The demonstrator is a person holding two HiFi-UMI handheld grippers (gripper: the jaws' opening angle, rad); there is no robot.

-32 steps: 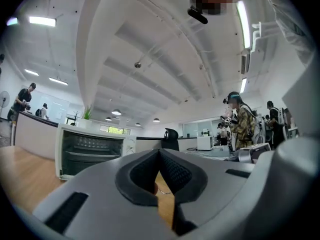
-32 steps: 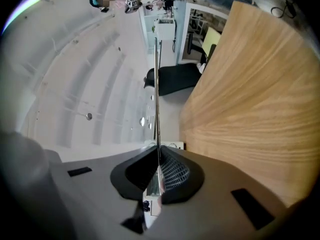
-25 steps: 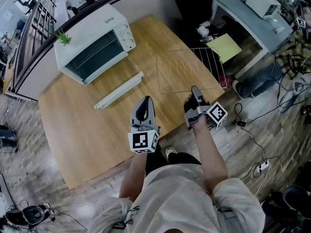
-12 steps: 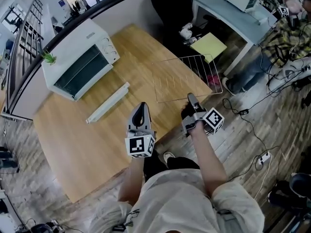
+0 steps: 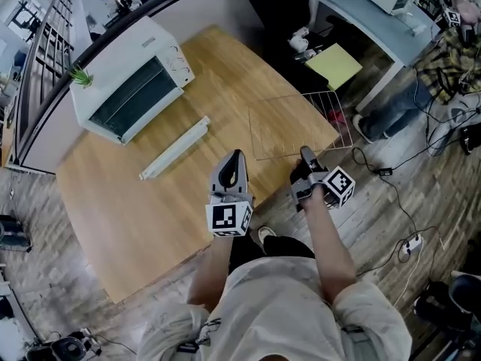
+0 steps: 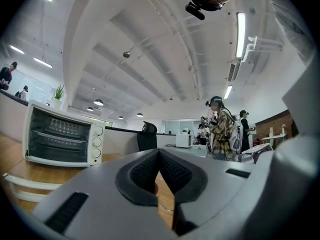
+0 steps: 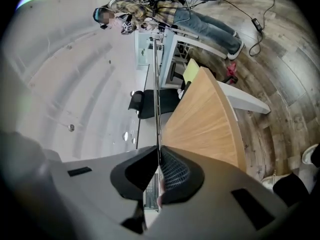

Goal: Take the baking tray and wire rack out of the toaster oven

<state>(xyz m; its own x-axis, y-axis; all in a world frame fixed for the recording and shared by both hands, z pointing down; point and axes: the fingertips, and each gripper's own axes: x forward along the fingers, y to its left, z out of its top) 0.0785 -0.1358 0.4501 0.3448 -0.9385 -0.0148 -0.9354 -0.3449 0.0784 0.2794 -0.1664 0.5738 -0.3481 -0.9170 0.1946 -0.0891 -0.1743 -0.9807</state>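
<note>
toaster oven (image 5: 129, 80): far left corner of the table (image 5: 135, 209), door looks shut, nothing being pulled from it
baking tray (image 5: 174, 149): the long pale piece on the wood just in front of the oven, well apart from both grippers
left gripper (image 5: 237, 158): jaws together on nothing
right gripper (image 5: 305, 153): clamped on the rack's near edge wire
wire rack (image 5: 301, 119): over the table's right corner; it has sunk a little with the right gripper this last second, so setting down and release seem all that remains
</note>
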